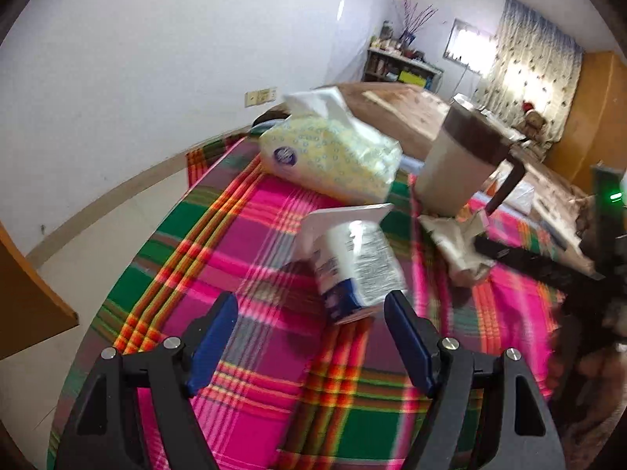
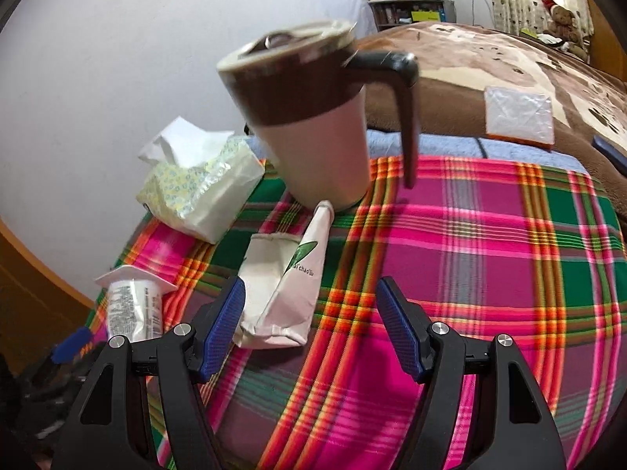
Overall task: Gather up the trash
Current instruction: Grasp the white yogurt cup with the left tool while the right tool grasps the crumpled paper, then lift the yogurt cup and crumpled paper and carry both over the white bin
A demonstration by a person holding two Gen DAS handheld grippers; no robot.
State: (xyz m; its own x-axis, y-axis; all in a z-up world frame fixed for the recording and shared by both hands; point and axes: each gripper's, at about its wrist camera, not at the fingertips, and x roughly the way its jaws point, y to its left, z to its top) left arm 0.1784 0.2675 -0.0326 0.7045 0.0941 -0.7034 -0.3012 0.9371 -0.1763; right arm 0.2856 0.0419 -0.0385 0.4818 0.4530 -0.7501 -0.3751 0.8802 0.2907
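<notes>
On the plaid cloth [image 2: 490,235], the left hand-held gripper [image 1: 311,337] hovers with jaws wide and empty, a crushed white cup [image 1: 352,270] lying just ahead of them. The right hand-held gripper [image 2: 311,329], equally wide and empty, sits over a flattened paper bag [image 2: 282,290] near the mug [image 2: 313,117] and tissue pack [image 2: 200,192].

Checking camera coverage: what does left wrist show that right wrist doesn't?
Left wrist only: the wall socket plate and the left claw, open, just ahead of the white cup lying on its side.

Right wrist only: a white packet with an orange edge and a teddy bear on the brown blanket, plus the right claw, open.

Both: plaid cloth, tissue pack, lidded mug, flattened paper carton, that white cup.
</notes>
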